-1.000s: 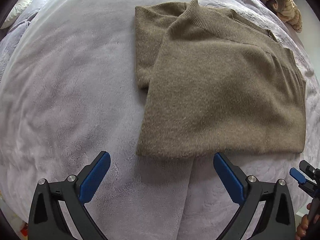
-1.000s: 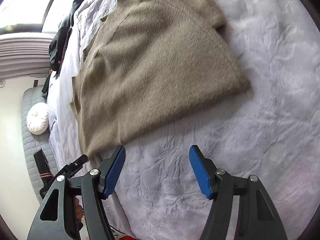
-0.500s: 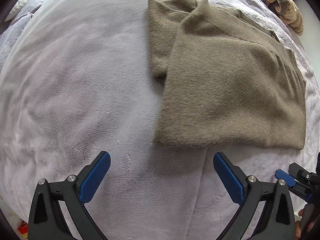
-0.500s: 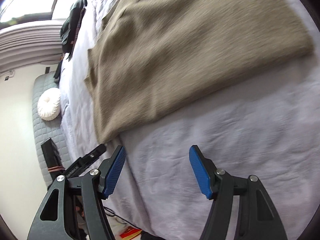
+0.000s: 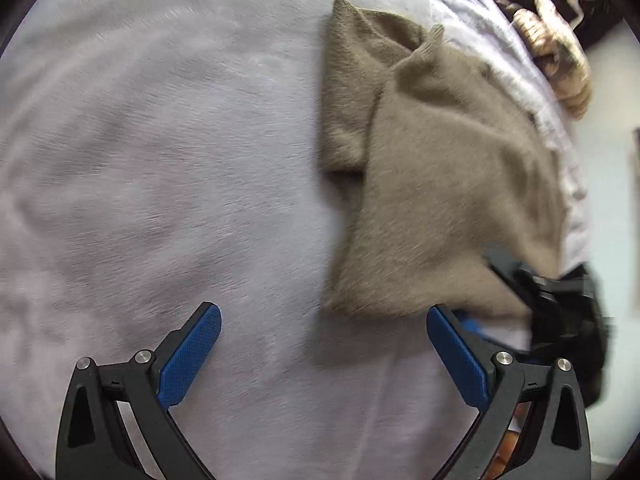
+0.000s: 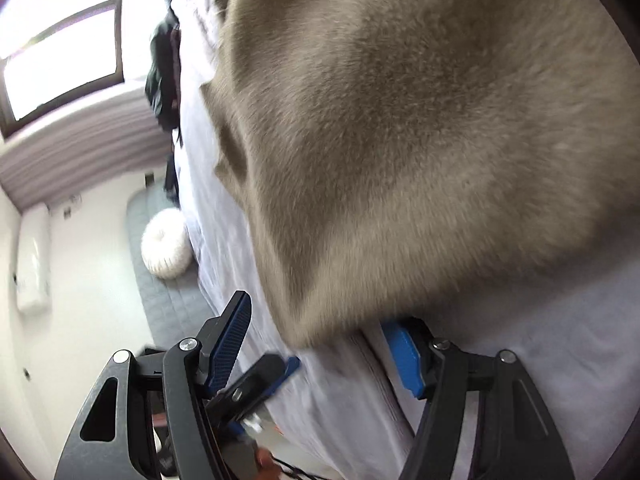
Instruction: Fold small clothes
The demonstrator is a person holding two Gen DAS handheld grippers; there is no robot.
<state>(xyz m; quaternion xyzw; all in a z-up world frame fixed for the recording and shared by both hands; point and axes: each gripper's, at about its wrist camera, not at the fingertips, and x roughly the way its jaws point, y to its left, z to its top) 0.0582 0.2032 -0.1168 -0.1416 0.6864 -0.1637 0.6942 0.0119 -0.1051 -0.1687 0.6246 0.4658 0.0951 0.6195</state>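
Brown knit sweater (image 5: 436, 184) lies folded on the lilac bed (image 5: 160, 160), toward its right edge. The left gripper (image 5: 324, 344) spreads wide beside the hem. The right gripper (image 6: 320, 344), wide too, straddles the hem corner. Nearby: a white cushion (image 6: 166, 248) and dark clothes (image 6: 162, 76).

Left gripper (image 5: 323, 344) and right gripper (image 6: 320, 340): black skeletal frames with triangular cut-outs, silver screws at pivot points, and blue cross-hatched pads (image 5: 190, 356) lining each finger's inner face.
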